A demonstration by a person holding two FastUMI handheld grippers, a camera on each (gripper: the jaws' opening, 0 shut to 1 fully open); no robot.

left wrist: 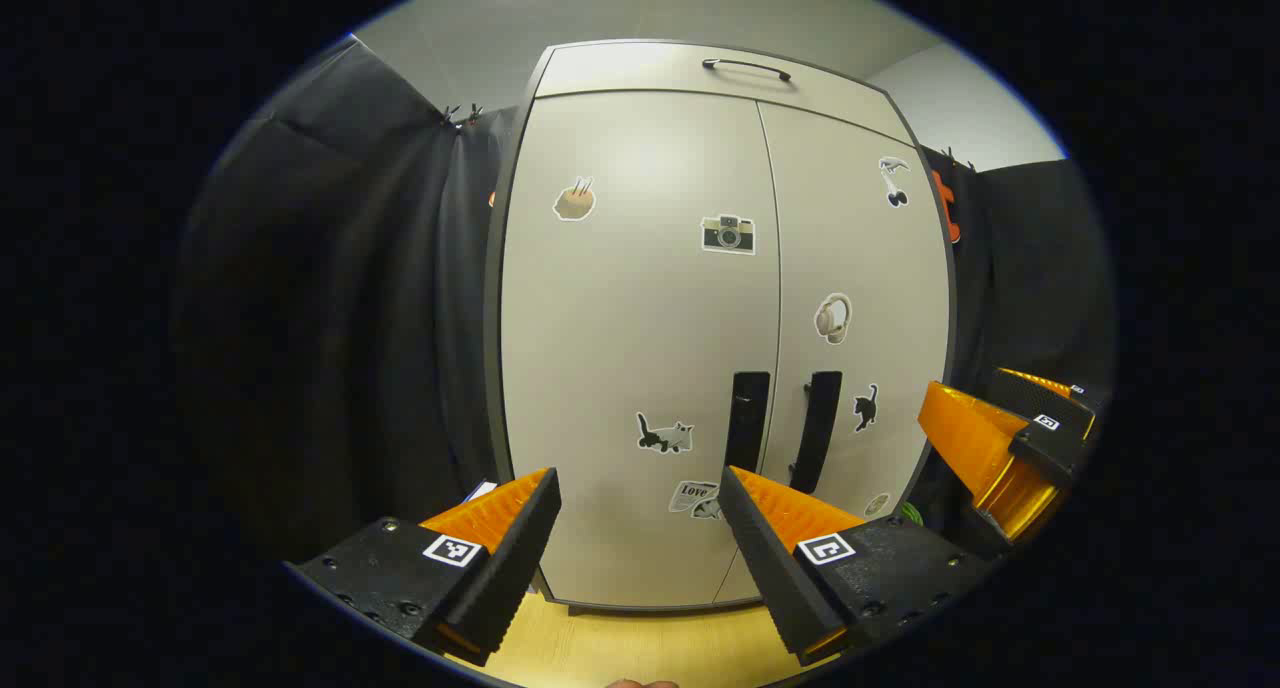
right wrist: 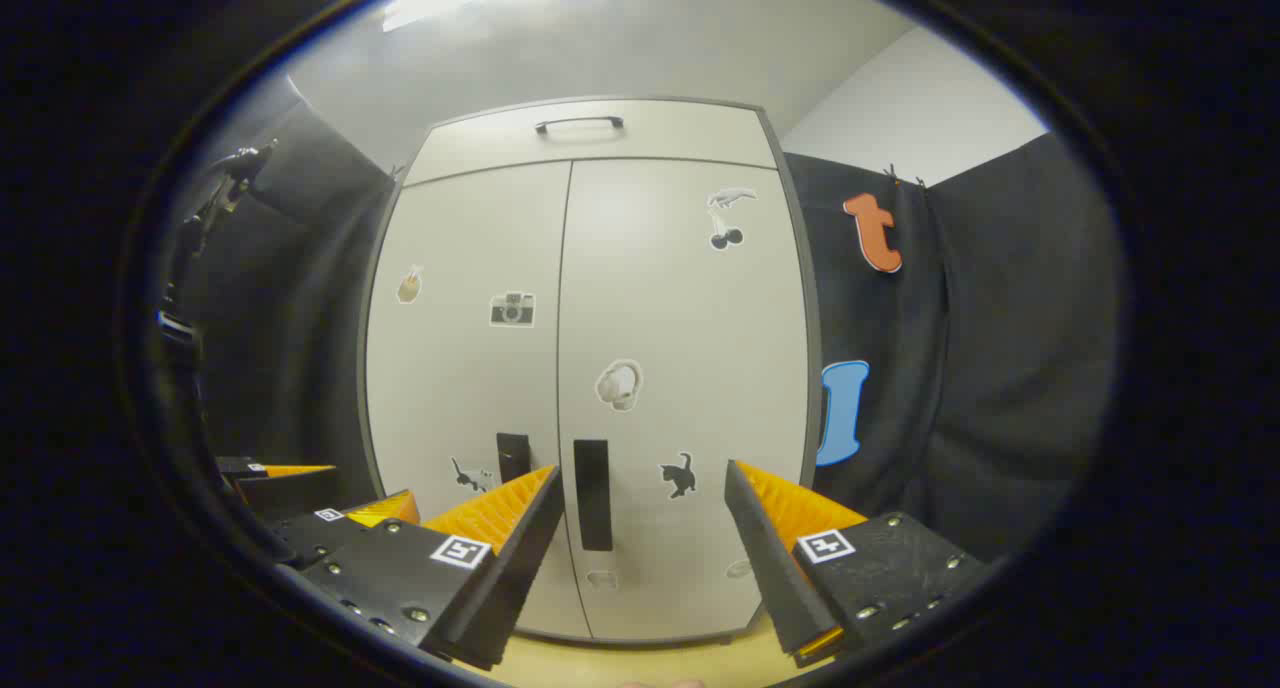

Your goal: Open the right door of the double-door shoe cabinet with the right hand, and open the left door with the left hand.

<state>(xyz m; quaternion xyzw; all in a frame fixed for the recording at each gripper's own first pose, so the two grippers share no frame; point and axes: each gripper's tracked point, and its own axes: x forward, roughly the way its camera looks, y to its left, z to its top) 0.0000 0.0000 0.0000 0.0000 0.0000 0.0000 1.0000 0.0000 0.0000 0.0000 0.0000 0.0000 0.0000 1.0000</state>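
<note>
Left tongs (left wrist: 637,488) held released, short of the shoe cabinet (left wrist: 640,348), fronting the left door (left wrist: 630,368). Right tongs (right wrist: 640,483) likewise released, straddling the right handle (right wrist: 592,495) without contact. Both doors shut; right door (right wrist: 690,388) flush along the centre seam. Left handle (left wrist: 747,420) clear. Cabinet stands on a wooden floor (left wrist: 620,643), dark curtain (right wrist: 960,368) close at both sides.

cabinet (left wrist: 640,368): pale grey-beige, plain, dark grey edging
left door (left wrist: 630,298): same pale tone, dotted with small stickers
right door (right wrist: 690,368): same pale tone, likewise stickered
door handles (left wrist: 747,420): black vertical bars
top handle (left wrist: 745,68): black
cat sticker (left wrist: 664,434): black and grey
camera sticker (left wrist: 728,234): dark with white border
floor (left wrist: 640,648): light wood grain
booth curtain (left wrist: 330,318): black
</note>
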